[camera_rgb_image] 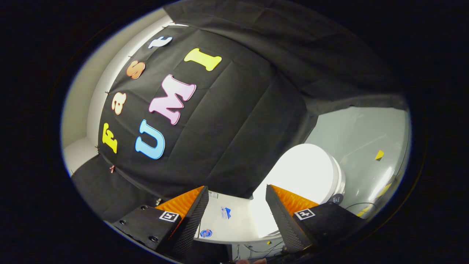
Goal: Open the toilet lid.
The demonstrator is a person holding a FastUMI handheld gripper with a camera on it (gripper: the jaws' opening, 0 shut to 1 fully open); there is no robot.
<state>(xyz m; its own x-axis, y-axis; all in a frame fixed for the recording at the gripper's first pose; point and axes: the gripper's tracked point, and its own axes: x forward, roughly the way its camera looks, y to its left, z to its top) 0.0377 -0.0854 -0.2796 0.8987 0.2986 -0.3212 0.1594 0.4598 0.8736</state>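
Your gripper (236,205) is spread wide and holds nothing, and each finger carries a small square black-and-white marker. Between the fingers you see the flat white top of the toilet tank (234,220), with a blue sticker (225,212) and a round blue-and-red sticker (206,233) on it, both too small to read. Just past your right finger lies the round white plastic toilet lid (306,172), down flat and closed, with the black cloth wall (227,139) behind it, the grey shiny floor (366,139) beside it, and a little yellow mark (379,155) on that floor.
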